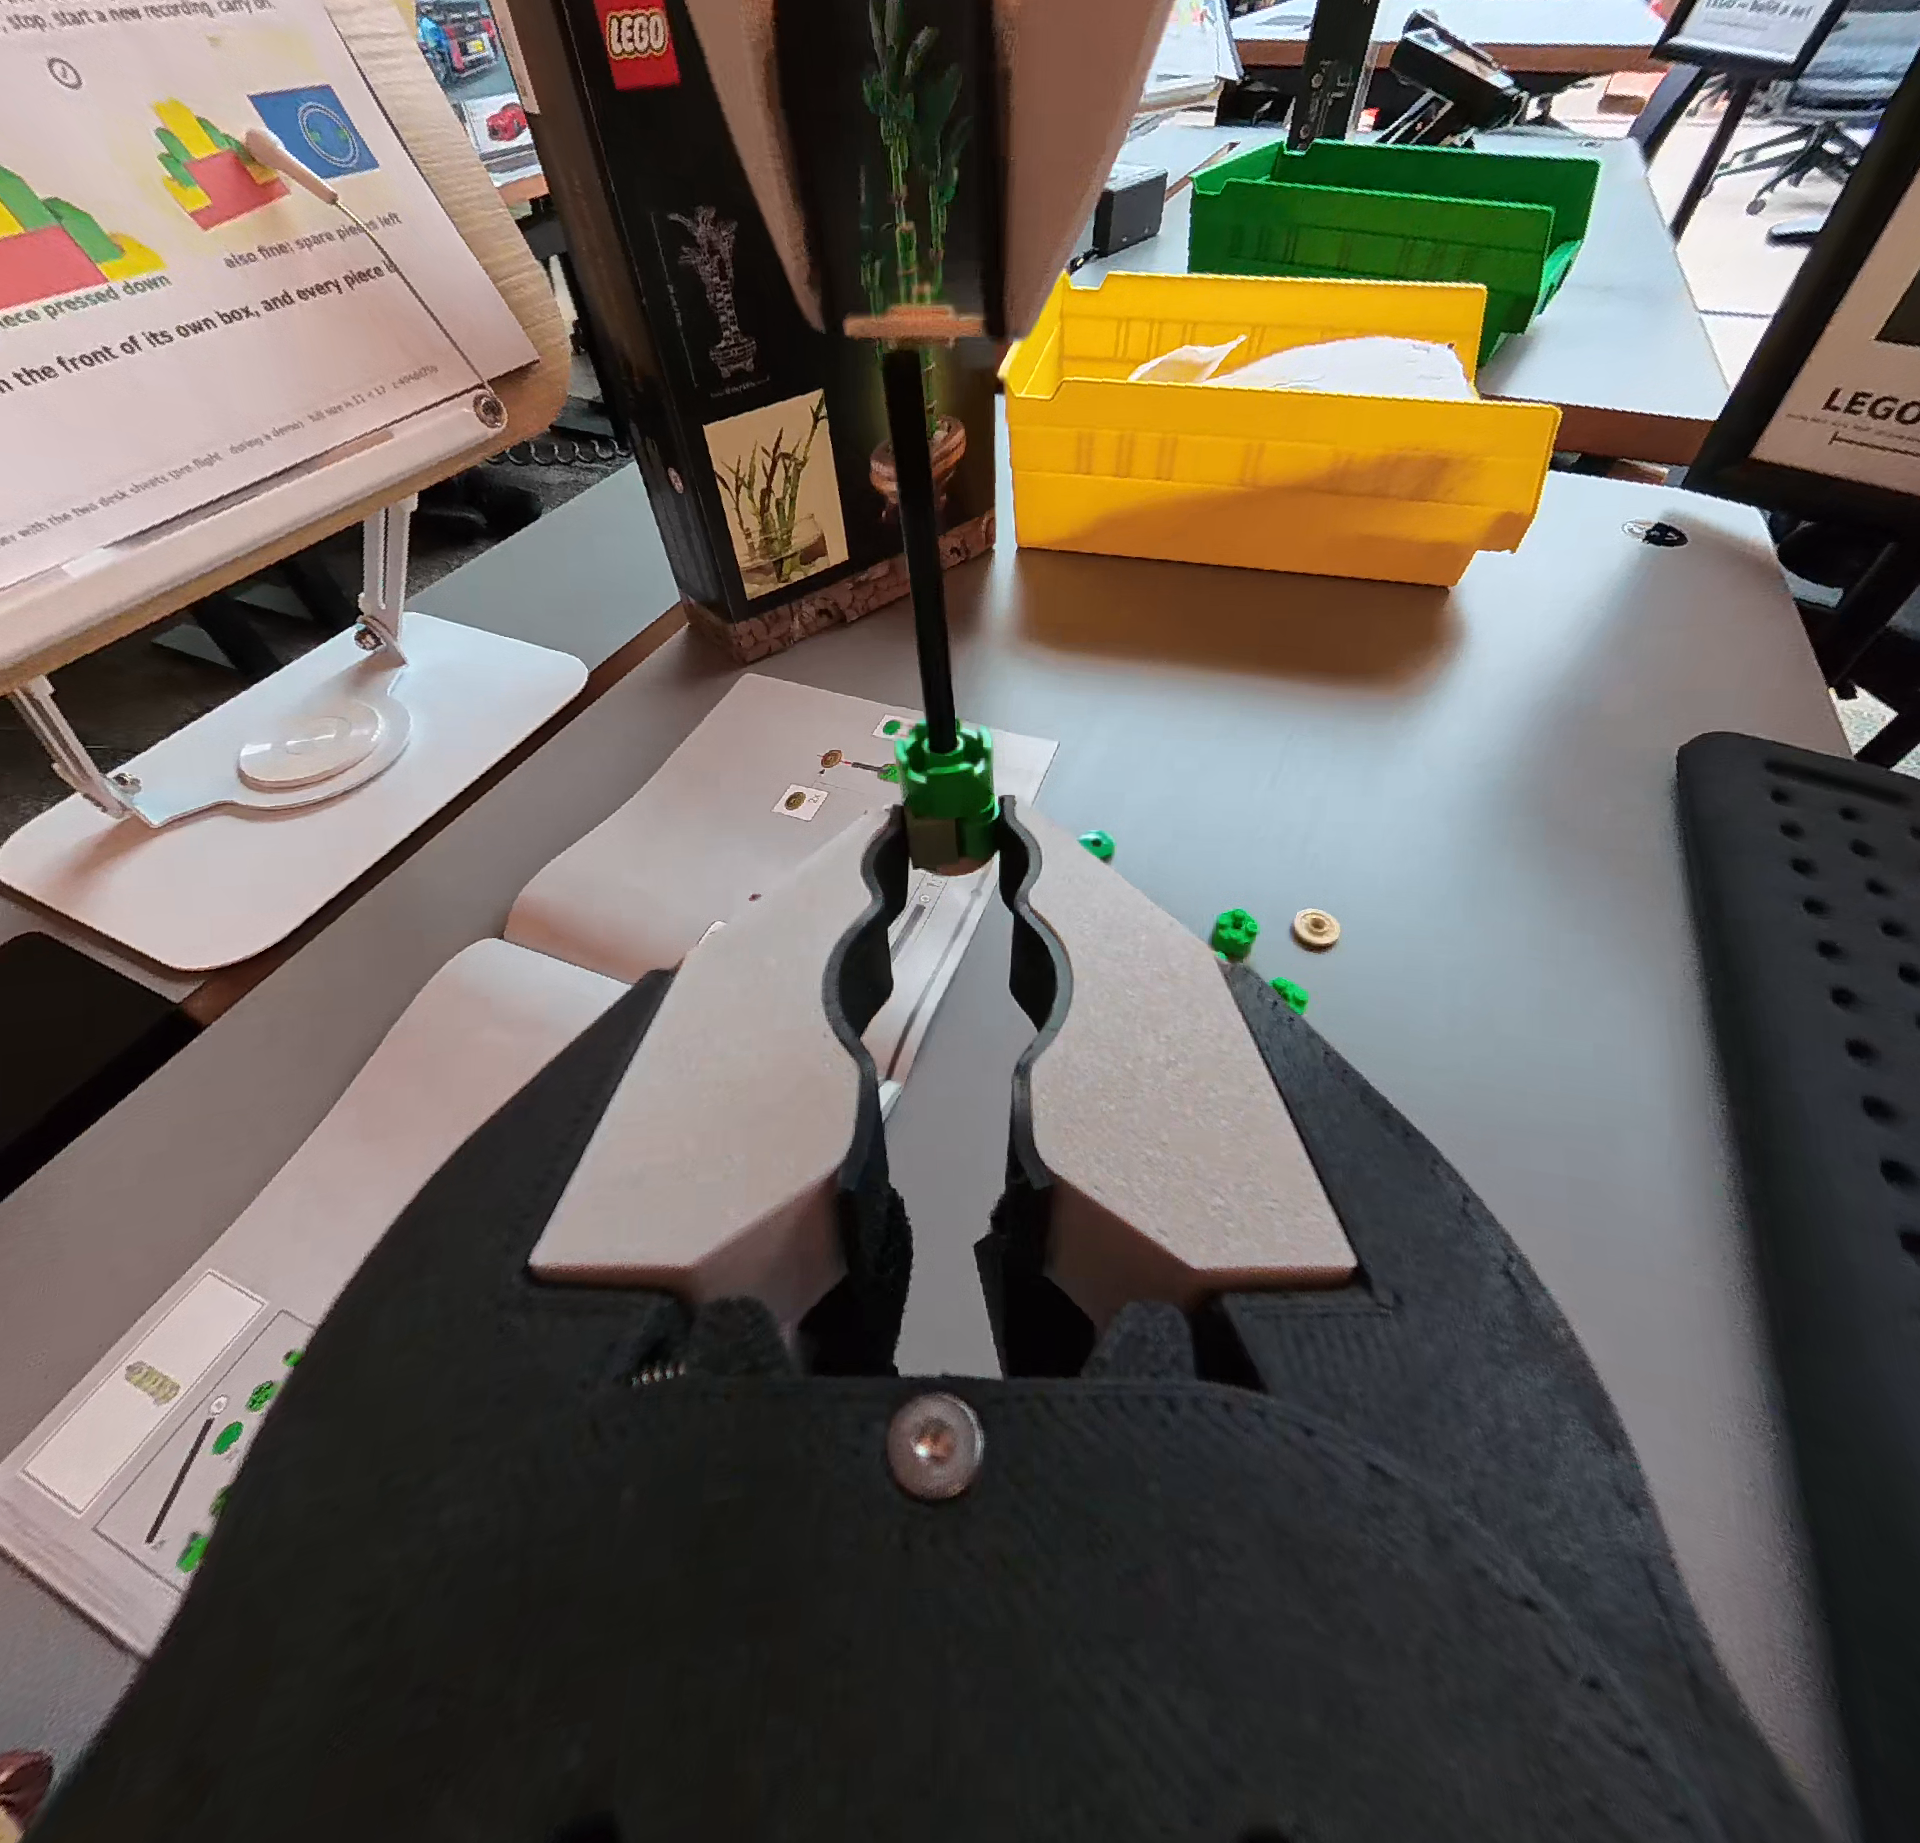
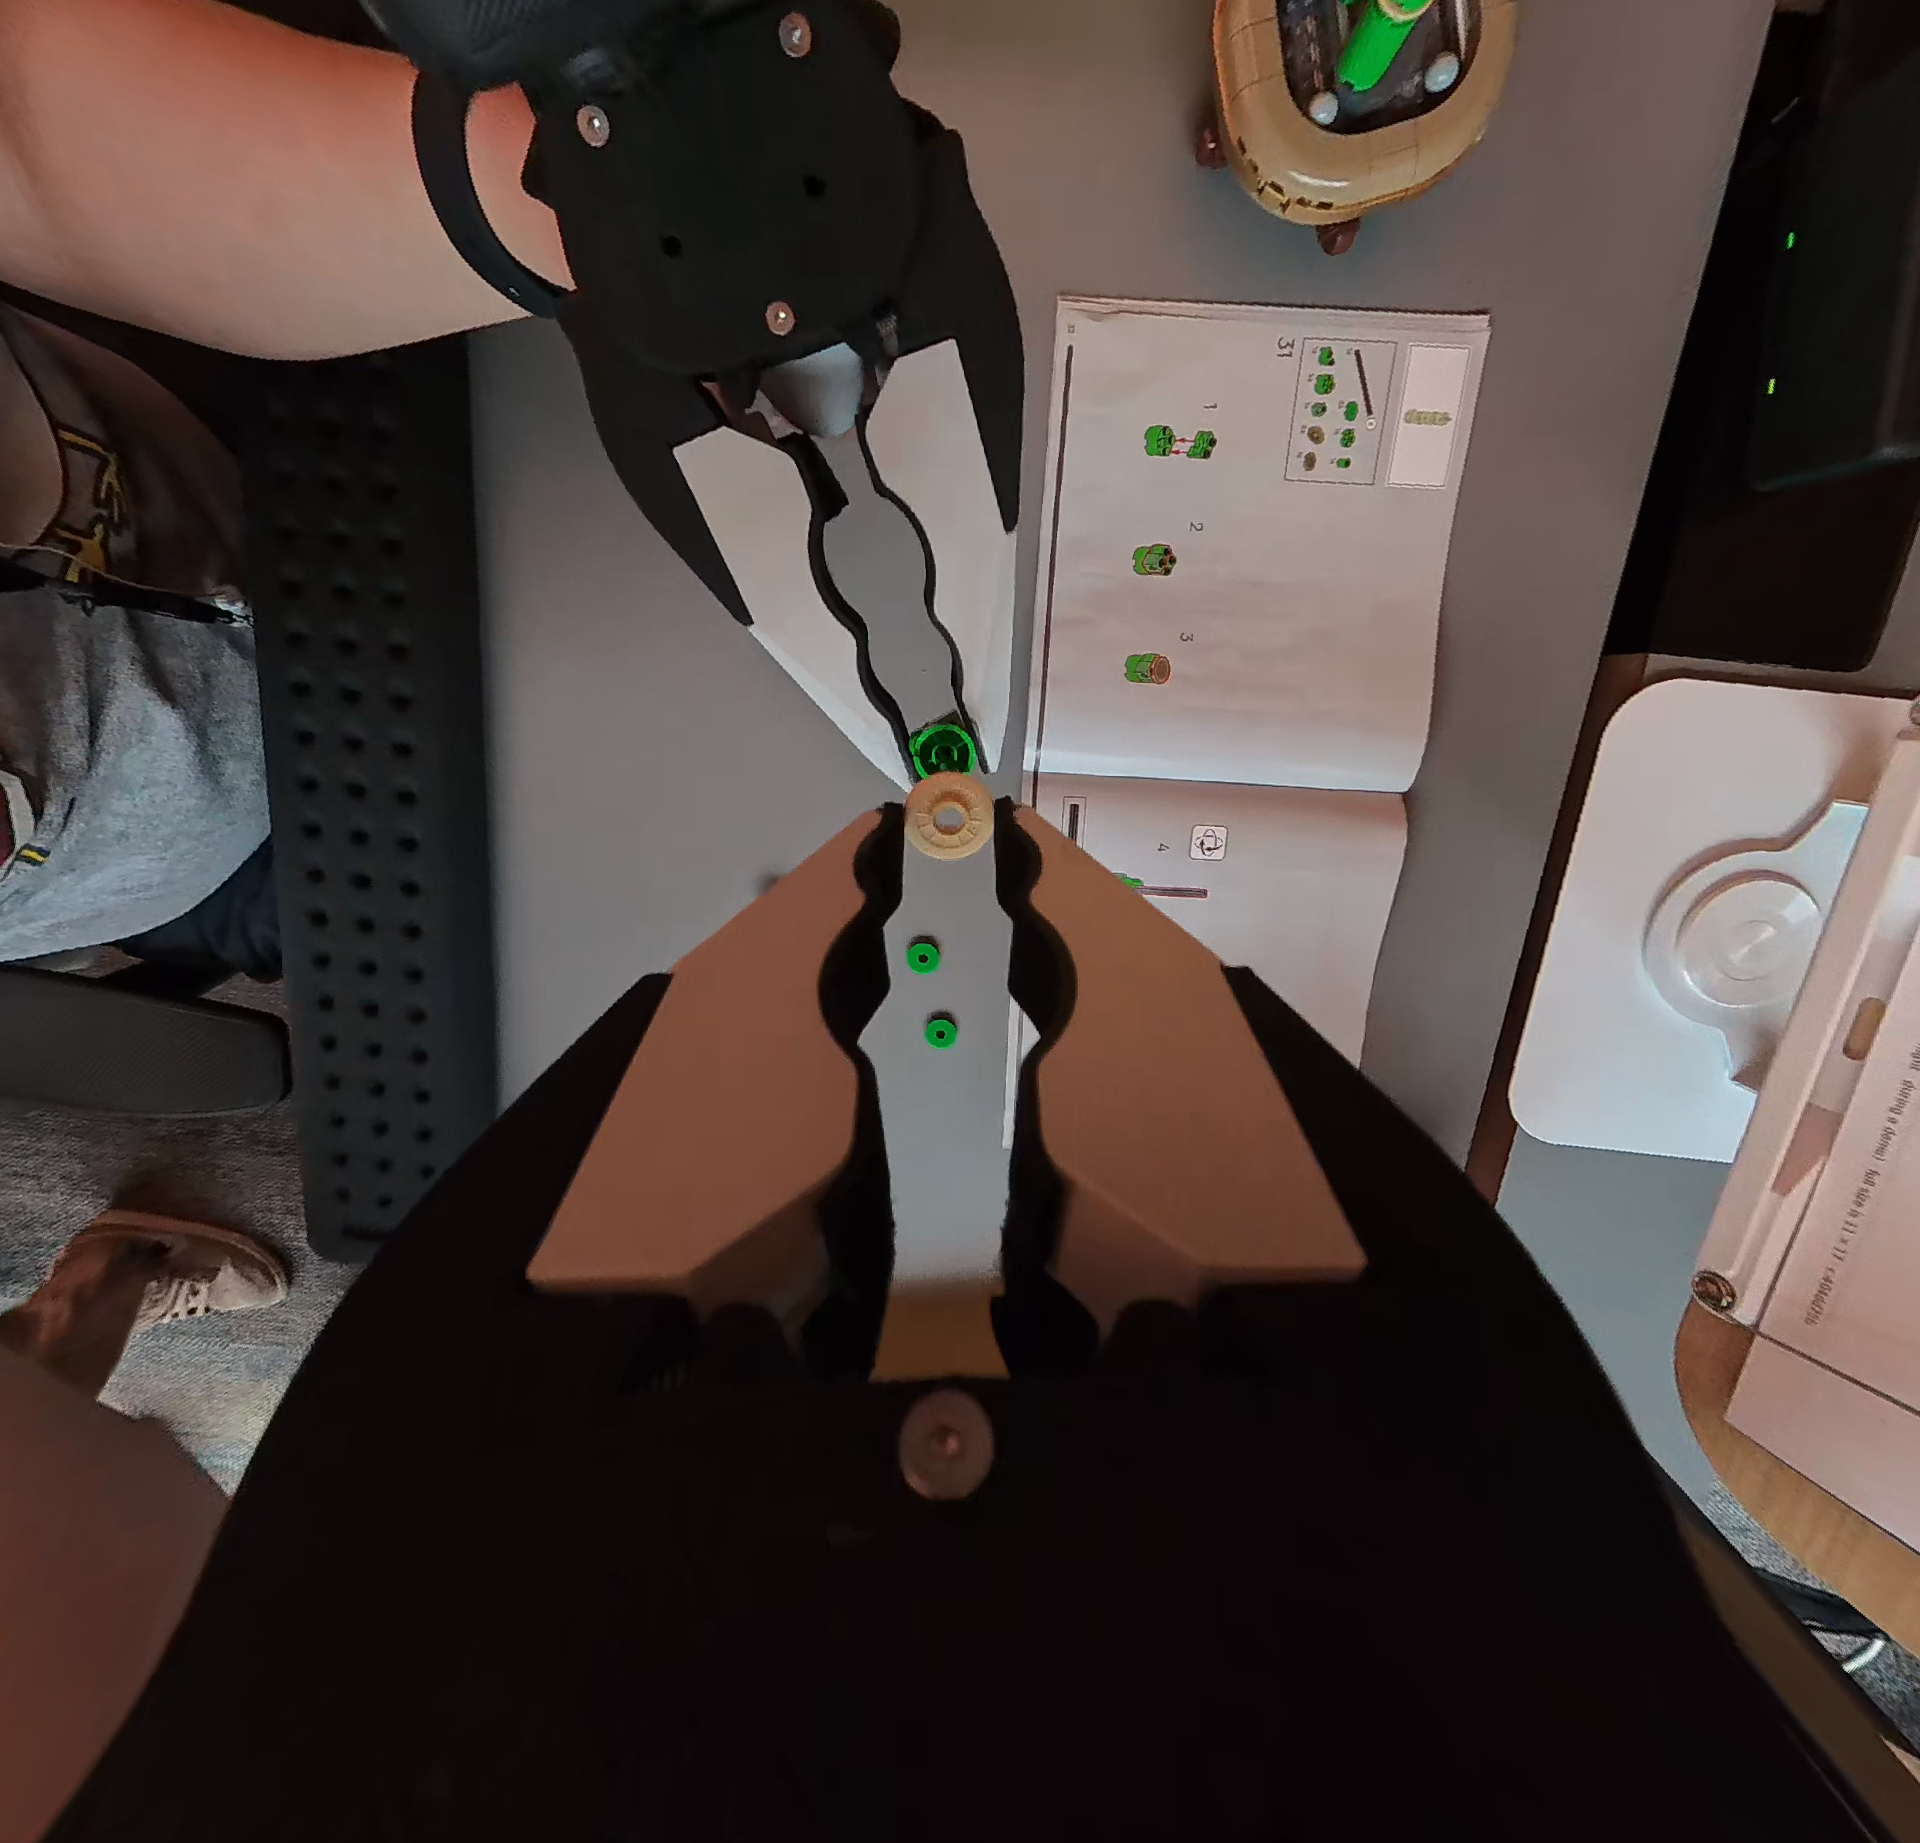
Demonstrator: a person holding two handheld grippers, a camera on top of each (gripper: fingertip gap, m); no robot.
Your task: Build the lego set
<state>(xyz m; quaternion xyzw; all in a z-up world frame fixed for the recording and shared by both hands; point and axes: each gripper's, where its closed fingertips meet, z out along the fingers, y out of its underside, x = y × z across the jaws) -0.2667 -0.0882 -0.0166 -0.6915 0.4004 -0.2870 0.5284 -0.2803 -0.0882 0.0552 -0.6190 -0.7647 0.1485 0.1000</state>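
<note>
Only the right wrist view shows the part-built bamboo pot [image 2: 1361, 79] on the counter [image 2: 644, 650]. The left tool [image 1: 948, 837] pinches the green stack [image 1: 943, 791] on its black axle [image 1: 925, 546]; above, the right tool [image 2: 945, 825] grips a tan round plate [image 2: 945, 819].

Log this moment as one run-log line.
left gripper: shut on green stack with black axle | right gripper: shut on tan ring above axle | loose green pieces on table

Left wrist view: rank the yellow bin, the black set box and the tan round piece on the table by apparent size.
1. black set box
2. yellow bin; these two look close, and distance differs
3. tan round piece, clearly smallest
</note>
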